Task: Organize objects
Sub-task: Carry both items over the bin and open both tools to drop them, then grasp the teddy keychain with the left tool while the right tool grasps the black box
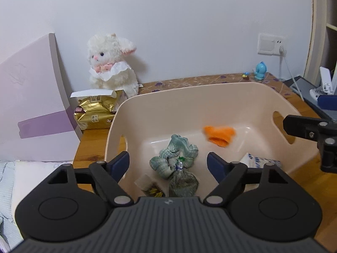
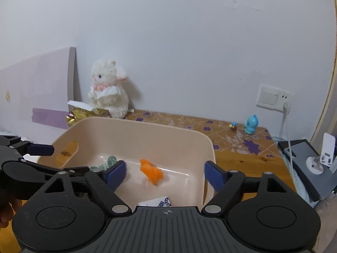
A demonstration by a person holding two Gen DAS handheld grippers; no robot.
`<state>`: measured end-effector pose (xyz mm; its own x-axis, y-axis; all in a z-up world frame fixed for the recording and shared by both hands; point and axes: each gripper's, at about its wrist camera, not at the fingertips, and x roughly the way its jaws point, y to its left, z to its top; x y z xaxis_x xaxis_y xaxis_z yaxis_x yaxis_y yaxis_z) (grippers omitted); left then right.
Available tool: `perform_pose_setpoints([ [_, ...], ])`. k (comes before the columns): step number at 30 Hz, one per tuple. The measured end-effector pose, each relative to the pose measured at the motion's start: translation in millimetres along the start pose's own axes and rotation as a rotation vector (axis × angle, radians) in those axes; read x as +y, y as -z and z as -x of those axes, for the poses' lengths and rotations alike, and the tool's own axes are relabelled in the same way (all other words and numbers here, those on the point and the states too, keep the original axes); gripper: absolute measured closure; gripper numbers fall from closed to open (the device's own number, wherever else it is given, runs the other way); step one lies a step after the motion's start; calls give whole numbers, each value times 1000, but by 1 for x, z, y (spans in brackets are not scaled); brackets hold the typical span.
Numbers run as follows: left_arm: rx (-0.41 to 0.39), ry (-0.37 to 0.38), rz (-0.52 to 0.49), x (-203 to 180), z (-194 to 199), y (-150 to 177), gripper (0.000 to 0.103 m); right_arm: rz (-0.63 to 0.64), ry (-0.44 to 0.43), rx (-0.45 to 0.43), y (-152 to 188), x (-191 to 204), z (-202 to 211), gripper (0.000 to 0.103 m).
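Overhead, both claws hang above the beige bin (image 1: 210, 105) on the wooden counter (image 1: 92, 143). Left claw (image 1: 168, 163) spread wide, gripping nothing; between and just below its fingers lie a green checked cloth (image 1: 179, 154) and a knotted clear bag (image 1: 183, 182) of something dark, contents unreadable. A small packet (image 1: 150, 187) beside the bag is half cut off by the claw body. Ahead and to the right, an orange item (image 1: 219, 136), blurred, kind unclear. Blue-printed white pack (image 1: 260, 161) partly behind the right finger. Right claw (image 2: 165, 176) equally wide, empty, over the bin's near right corner; the green cloth mostly hidden by its left finger. Plush rabbit (image 1: 111, 65) and gold pouch (image 1: 95, 111) beyond the bin.
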<state>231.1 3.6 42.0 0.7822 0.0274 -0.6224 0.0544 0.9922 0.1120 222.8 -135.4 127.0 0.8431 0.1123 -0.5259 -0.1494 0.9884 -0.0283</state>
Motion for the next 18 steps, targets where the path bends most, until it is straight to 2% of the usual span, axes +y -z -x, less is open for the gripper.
perform_pose_setpoints([
  [2, -3, 11, 13, 2, 13, 4, 20, 4, 7, -24, -1, 2, 16, 7],
  [7, -15, 5, 21, 4, 41, 17, 18, 26, 6, -51, 1, 8, 53, 0],
  [18, -23, -16, 6, 3, 87, 53, 16, 43, 4, -51, 29, 16, 105, 0],
])
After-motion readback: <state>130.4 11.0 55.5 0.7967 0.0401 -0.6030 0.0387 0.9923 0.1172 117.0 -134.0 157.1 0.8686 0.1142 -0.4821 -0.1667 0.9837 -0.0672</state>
